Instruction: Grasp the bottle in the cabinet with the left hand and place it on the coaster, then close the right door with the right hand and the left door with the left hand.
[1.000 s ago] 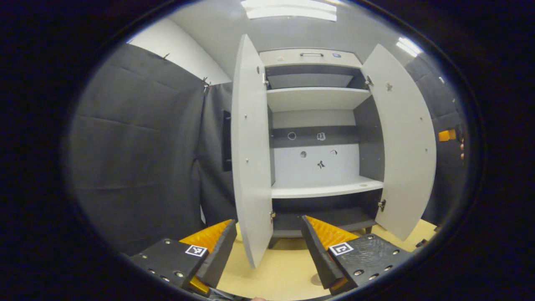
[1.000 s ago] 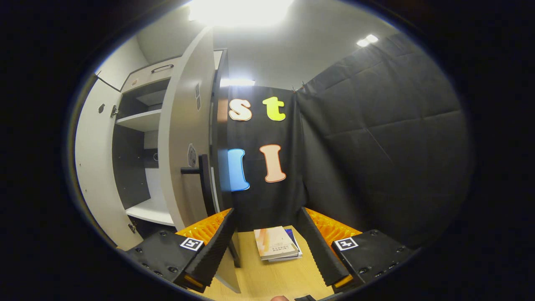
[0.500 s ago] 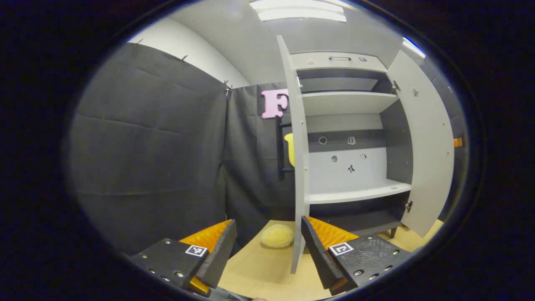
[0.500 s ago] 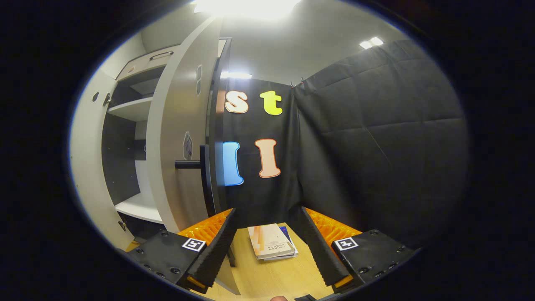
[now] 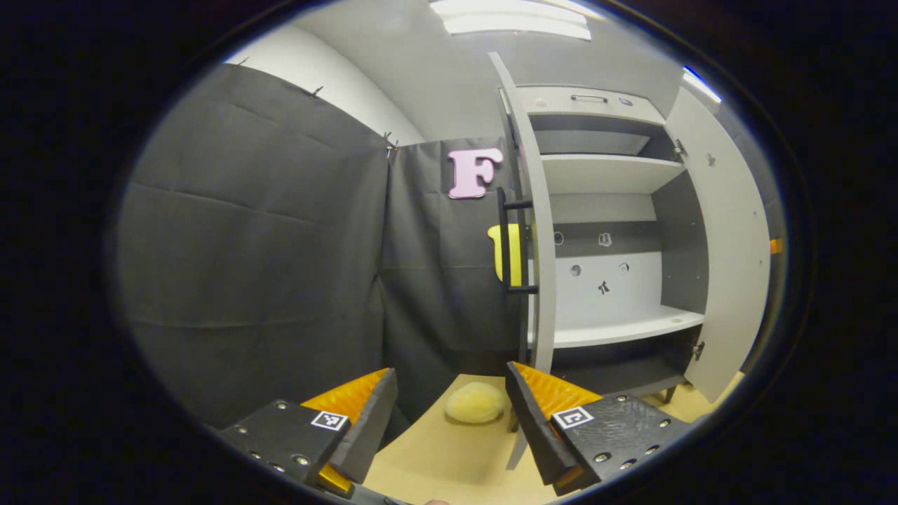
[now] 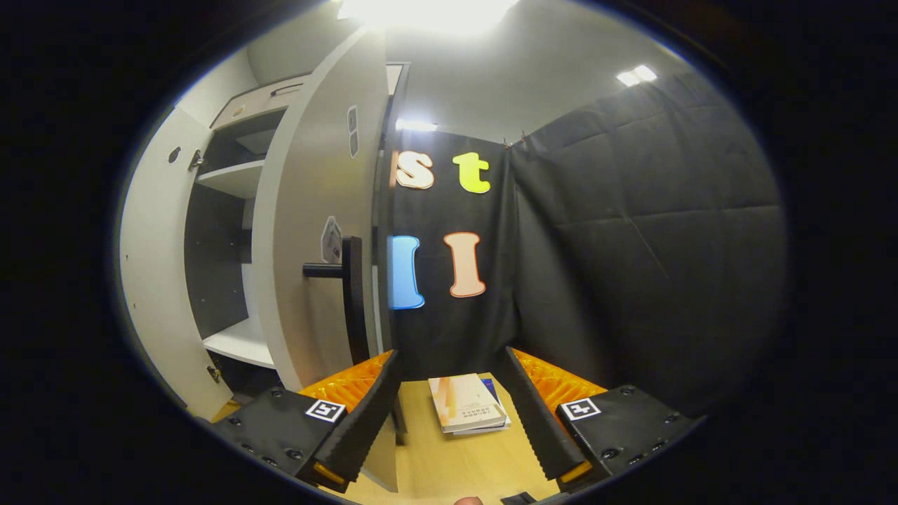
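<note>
Judging from how things lie, the bottle step looks finished or at least out of sight: the shelves of the tall white-and-grey wooden cabinet (image 5: 610,210) stand bare in the left gripper view, and neither the bottle nor the coaster can be found in these frames, so where the bottle rests now I cannot tell. Both door-closing steps are left to do. The cabinet's white left door (image 5: 534,224) is swung wide open, seen almost edge-on, with its black bar handle (image 5: 506,242) facing outward toward the dark cloth wall. The white right door (image 5: 729,245) is also open wide on the far side of the cabinet.

The left gripper (image 5: 449,421) is held low over the pale wooden table (image 5: 449,456), its jaws released and spread with nothing between them; a soft yellow round sponge-like lump (image 5: 476,407) lies on the table beyond, near the foot of the left door. The right gripper (image 6: 449,421) also has its jaws apart and empty, aimed past the outer face of the right door (image 6: 309,231), whose black bar handle (image 6: 347,280) juts out just left of the jaws' line. A small stack of books (image 6: 466,403) lies flat on the table ahead of it.

By the task's order, the right door should go first, then the left.
</note>
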